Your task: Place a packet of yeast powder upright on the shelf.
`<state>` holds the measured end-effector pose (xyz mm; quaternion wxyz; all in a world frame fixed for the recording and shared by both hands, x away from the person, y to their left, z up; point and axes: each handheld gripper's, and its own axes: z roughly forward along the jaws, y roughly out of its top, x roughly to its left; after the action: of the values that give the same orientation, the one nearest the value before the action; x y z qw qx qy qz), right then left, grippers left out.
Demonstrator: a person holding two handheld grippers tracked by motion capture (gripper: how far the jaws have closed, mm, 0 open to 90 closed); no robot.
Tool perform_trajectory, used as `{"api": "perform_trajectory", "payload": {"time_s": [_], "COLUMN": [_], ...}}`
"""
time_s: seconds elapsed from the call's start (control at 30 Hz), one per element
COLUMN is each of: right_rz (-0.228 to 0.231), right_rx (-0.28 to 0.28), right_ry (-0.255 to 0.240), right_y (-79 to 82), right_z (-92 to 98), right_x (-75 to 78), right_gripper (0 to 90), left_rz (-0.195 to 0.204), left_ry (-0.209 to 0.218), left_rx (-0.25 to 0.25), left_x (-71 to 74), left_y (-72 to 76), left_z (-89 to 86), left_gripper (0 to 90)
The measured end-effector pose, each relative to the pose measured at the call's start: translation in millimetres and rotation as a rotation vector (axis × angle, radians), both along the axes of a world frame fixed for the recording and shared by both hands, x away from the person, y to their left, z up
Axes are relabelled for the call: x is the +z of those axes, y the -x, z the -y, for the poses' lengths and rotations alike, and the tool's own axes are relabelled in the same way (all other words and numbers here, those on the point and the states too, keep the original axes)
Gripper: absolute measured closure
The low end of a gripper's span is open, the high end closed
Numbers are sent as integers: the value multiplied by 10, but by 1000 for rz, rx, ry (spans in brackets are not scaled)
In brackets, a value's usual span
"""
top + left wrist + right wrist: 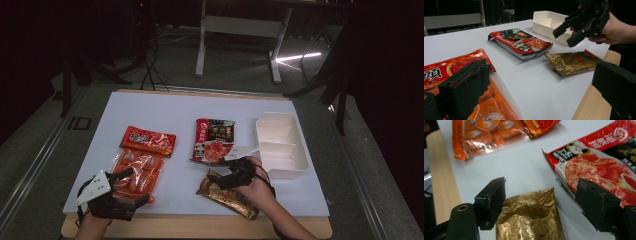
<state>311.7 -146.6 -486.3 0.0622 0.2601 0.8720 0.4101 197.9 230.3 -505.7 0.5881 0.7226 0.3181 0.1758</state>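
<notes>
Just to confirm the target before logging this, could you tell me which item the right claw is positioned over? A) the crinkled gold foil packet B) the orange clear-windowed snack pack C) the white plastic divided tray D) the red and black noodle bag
A: in the right gripper view the open right claw brackets the crinkled gold foil packet, not yet touching it.

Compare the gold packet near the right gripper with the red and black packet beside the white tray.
The gold packet is plain crinkled foil; the red and black packet carries printed food pictures and lettering. The gold packet lies at the table's near edge, below the right gripper, whose jaws stand open above it; the red and black packet lies farther back, with no gripper over it. The gold one looks smaller. Both lie flat and sealed.
</notes>
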Motion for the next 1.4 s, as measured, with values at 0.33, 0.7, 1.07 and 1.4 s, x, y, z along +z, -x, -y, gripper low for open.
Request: {"api": "perform_trajectory", "payload": {"time_s": [0.33, 0.7, 1.07, 1.4], "right_rz": [-46, -114, -97, -111], "right_rx": [11, 23, 45, 58], "right_ry": [72, 163, 209, 234], "right_y": [-77, -161, -170, -168], "right_z": [-117, -249, -265, -247], "right_x": [-188, -411, -454, -392], "right_gripper": [268, 319, 625, 888], "left_rz": [-1, -1, 0, -1], "left_ry": [-7, -7, -11, -14], "left_rx": [-4, -6, -10, -11], "left_x": [-4, -3, -3, -4], "left_y": [-1, -1, 1, 1], "left_z": [12, 9, 15, 17], "left_gripper": [9, 10, 9, 10]}}
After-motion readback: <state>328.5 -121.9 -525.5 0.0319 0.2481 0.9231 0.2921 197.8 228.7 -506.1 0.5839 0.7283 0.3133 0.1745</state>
